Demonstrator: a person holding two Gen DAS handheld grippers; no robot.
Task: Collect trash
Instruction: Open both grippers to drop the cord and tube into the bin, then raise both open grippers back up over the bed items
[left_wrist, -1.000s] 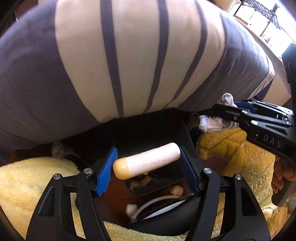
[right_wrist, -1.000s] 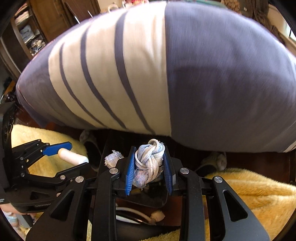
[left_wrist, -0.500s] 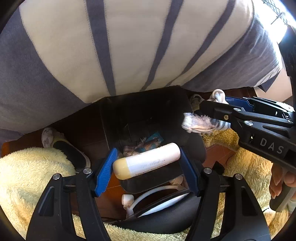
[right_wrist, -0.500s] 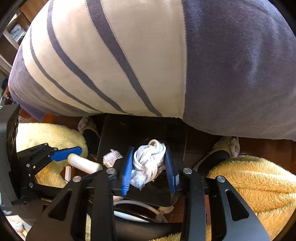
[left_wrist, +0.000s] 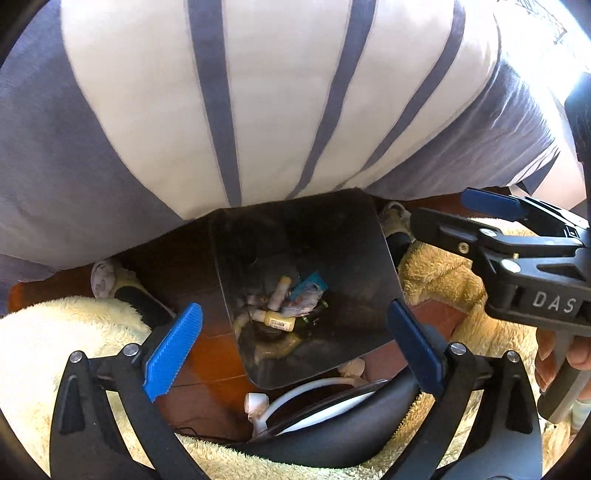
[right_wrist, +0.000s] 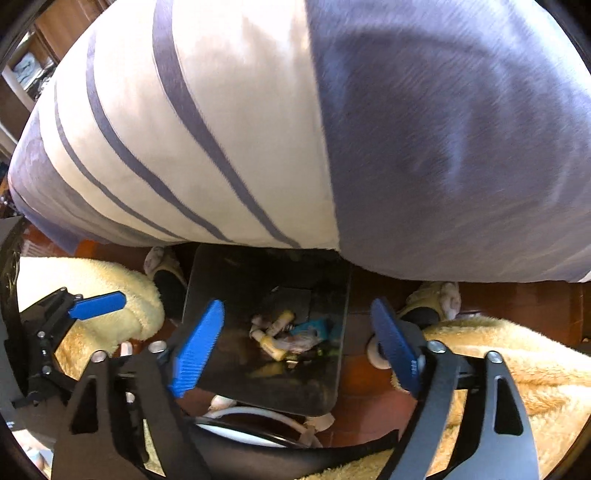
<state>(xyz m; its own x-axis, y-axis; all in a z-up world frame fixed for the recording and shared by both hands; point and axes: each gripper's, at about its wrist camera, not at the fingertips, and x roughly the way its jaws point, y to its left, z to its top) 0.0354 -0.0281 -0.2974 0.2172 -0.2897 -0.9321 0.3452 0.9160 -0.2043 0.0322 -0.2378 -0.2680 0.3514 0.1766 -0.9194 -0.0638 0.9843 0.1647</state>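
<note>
Several tubes, wrappers (left_wrist: 295, 299) piled in black bin (left_wrist: 354, 236).

A glossy dark plastic bin (left_wrist: 354, 236) stands on polished wood floor (left_wrist: 207, 354) beside fluffy yellow cloth (left_wrist: 44, 332).

Tubes, wrappers & tissue (left_wrist: 286, 304) piled at black bin (left_wrist: 354, 236) btm.

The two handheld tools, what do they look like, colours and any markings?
The left tool and right tool match: black angular plastic frames with silver screws and triangular cut-outs, each finger tipped with a ribbed blue pad. The right one's body carries white "DAS" lettering.
</note>
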